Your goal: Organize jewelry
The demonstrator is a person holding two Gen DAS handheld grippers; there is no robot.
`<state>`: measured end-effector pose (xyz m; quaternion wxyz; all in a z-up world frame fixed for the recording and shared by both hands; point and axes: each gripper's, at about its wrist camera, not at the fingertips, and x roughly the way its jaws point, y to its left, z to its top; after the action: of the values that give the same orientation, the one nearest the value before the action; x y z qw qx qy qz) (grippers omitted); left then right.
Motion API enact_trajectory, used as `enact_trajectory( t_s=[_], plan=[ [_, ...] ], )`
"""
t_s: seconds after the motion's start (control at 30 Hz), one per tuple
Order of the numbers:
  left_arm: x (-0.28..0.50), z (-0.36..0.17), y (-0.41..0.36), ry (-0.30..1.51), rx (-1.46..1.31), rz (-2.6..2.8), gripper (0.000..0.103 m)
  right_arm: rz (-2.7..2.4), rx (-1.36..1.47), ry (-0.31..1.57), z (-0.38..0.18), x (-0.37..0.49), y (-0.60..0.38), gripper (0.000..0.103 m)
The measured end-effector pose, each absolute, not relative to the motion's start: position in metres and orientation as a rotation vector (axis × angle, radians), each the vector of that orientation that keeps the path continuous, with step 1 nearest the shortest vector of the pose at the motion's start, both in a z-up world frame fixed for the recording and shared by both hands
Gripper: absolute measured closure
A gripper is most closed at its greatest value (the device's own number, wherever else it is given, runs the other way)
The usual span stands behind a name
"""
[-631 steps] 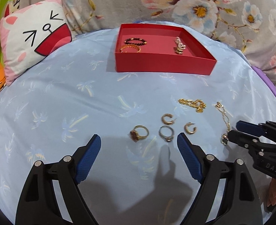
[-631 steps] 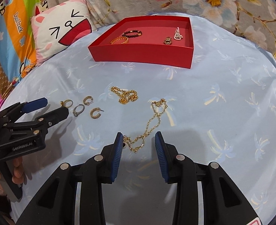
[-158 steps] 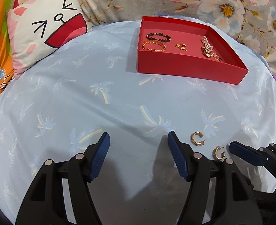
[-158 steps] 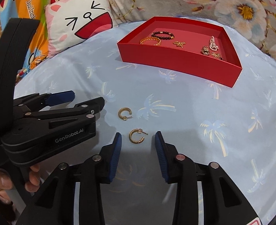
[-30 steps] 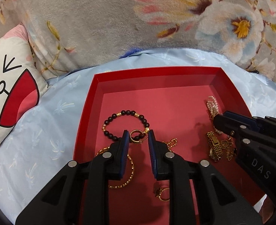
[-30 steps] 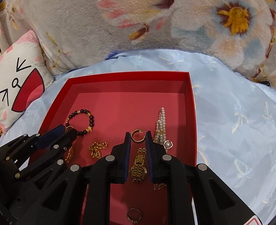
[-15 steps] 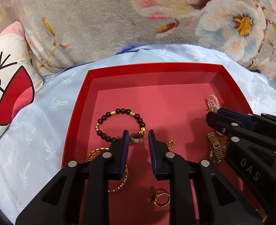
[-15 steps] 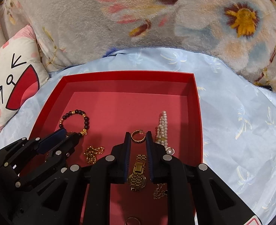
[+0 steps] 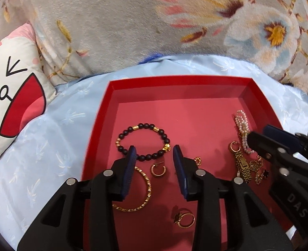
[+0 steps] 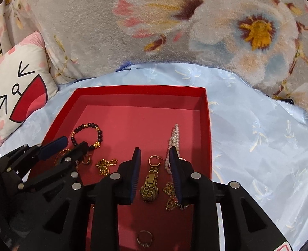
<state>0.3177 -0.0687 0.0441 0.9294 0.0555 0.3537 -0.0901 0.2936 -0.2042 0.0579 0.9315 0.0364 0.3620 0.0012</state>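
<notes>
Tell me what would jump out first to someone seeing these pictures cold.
The red tray on the pale blue cloth, strewn with gold jewelry. The left hand-held gripper hangs open over a small gold hoop earring, just nearer than the black bead bracelet. The right hand-held gripper is open over a second hoop earring, with the gold watch just below it.

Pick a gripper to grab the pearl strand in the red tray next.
Right. The right gripper is open over the gold watch, one finger beside the pearl strand. The left gripper sits open across the red tray, by the beaded bracelet.
</notes>
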Motion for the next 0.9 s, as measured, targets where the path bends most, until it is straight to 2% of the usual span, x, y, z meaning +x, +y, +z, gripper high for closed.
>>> enact_trajectory(
  t_s=[0.33, 0.57, 0.9],
  plan=[
    [0.276, 0.068, -0.038, 0.682, 0.089, -0.166, 0.067, -0.018, 0.085, 0.702, 0.073, 0.240, -0.221, 0.074],
    [0.230, 0.062, -0.029, 0.676, 0.083, -0.160, 0.059, -0.016, 0.102, 0.692, 0.064, 0.189, -0.222, 0.065],
    [0.179, 0.048, -0.036, 0.673, 0.076, -0.177, 0.058, 0.001, 0.082, 0.695, 0.048, 0.133, -0.207, 0.053]
  ],
)
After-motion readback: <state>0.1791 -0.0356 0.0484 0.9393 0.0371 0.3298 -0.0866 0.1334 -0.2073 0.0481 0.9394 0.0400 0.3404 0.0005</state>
